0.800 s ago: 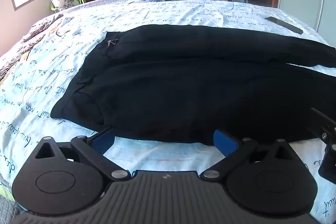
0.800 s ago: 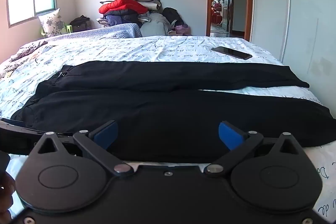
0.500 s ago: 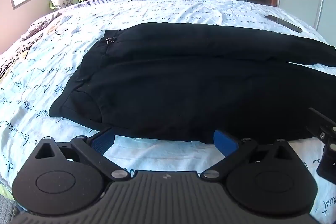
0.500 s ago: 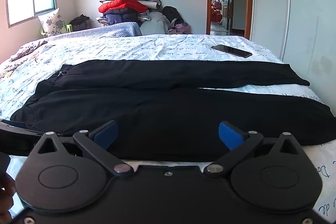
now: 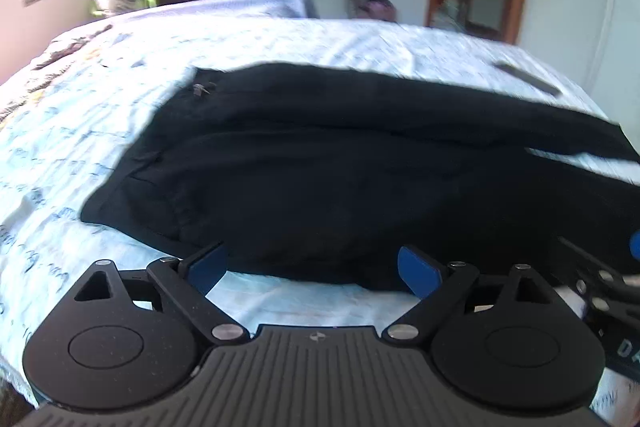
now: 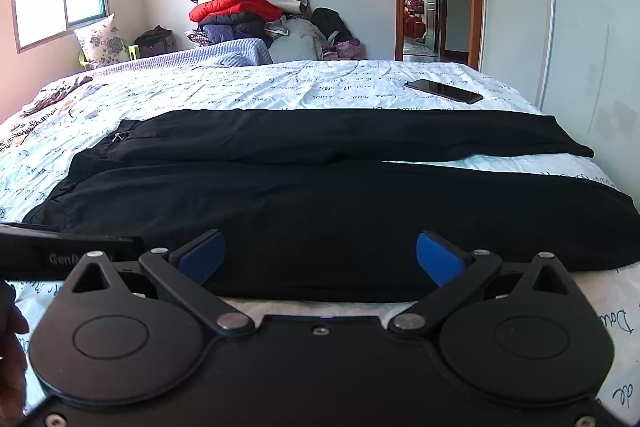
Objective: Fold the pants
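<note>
Black pants [image 5: 340, 163] lie flat across the bed, waistband to the left, both legs running right; they also show in the right wrist view [image 6: 340, 195]. My left gripper [image 5: 314, 269] is open and empty, just before the near edge of the pants by the waist end. My right gripper [image 6: 320, 259] is open and empty, over the near edge of the near leg. The right gripper's tip shows at the right edge of the left wrist view [image 5: 600, 291].
The bed has a white sheet with script print [image 6: 280, 83]. A dark phone [image 6: 443, 91] lies on it beyond the pants at the right. A heap of clothes [image 6: 248, 7] stands behind the bed. A wardrobe [image 6: 580, 27] is at the right.
My left gripper has moved forward and tilted, so its view is blurred and the pants sit lower in it. The right gripper has barely moved. The pants lie as before.
</note>
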### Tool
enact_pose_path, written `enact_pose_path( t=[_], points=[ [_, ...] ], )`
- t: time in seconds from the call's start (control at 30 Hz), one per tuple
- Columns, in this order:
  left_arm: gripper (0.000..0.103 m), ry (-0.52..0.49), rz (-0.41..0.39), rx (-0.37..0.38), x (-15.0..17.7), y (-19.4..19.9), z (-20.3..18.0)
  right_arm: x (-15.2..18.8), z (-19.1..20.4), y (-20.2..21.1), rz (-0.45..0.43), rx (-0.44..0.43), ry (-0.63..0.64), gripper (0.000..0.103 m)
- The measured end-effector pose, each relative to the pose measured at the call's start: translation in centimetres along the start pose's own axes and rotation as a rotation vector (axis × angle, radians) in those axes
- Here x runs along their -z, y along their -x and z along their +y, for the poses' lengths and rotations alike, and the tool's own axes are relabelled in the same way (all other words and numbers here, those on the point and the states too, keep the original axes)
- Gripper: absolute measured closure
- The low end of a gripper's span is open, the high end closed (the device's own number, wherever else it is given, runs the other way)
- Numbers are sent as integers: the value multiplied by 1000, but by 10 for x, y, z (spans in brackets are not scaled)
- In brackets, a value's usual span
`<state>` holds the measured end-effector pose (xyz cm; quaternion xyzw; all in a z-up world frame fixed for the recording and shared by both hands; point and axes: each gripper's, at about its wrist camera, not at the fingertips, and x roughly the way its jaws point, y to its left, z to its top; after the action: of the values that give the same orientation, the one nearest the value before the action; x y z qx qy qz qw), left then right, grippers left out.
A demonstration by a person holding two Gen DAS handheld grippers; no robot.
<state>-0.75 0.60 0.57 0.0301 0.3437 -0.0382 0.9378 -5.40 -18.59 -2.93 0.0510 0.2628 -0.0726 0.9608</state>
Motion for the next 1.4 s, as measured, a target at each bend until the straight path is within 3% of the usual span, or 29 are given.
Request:
enact_pose_path(
  t=[0.1, 0.23, 0.6, 0.8, 1.0, 1.4],
  points=[
    [7, -36, -36, -40, -1, 5, -2, 1, 1, 2, -3, 1, -1, 0],
    [6, -108, -44, -40, -4, 10, -10, 0, 0, 1, 0, -1, -9, 0],
    [2, 35, -50, 35, -10, 16, 8, -2, -5, 1, 4, -12, -42, 0],
    [2, -24, -59, -53, -10, 19, 3, -2, -5, 1, 15, 1, -46, 0],
    [2, -62, -50, -48, -9, 19, 0, -2, -4, 1, 22, -3, -39, 0],
    [2, -102, -34, -127, -7, 13, -5, -1, 0, 3, -1, -31, -1, 0]
  ],
)
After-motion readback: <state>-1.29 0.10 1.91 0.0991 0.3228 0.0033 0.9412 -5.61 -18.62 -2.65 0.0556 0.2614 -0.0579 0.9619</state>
